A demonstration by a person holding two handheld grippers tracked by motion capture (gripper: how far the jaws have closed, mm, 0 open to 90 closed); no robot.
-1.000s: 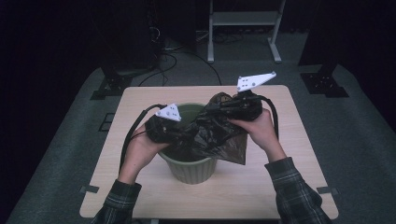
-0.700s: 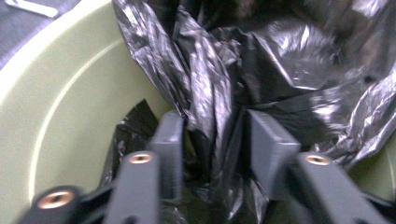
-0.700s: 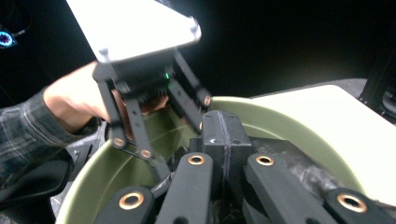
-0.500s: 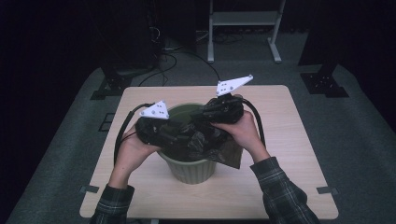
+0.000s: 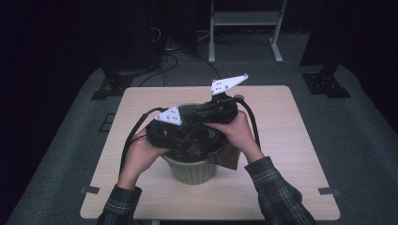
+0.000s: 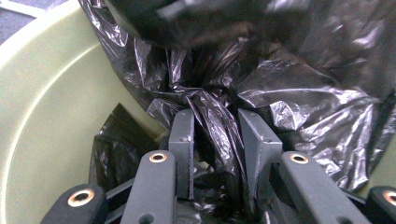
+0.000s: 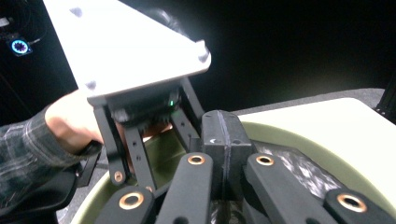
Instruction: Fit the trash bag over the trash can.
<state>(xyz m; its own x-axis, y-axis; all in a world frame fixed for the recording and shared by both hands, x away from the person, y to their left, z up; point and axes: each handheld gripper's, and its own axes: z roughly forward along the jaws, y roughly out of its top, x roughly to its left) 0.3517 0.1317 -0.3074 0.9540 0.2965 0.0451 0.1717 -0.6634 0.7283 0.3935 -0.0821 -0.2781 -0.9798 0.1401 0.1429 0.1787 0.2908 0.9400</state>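
You're lining pale green plastic bin [image 5: 190, 168], frame centre, with crinkled black plastic bag [image 6: 261, 93]. Left gripper [image 6: 215, 123]: jaws just closing around bag fold. Right gripper [image 7: 223, 128]: jaws closed, pinching bag edge at rim. Next: spread bag over rim.

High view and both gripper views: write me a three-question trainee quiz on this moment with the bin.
1. What sits in the green bin? A: a black bag. B: white paper. C: blue cloth.
2. True or false: the jaws of the right tongs stand wide open.
3. Fill in: a fold of the ___ lies between the jaws of the left tongs.
Key: 1 A. 2 False, they are shut together. 3 Bag; those jaws have just been closing on it.
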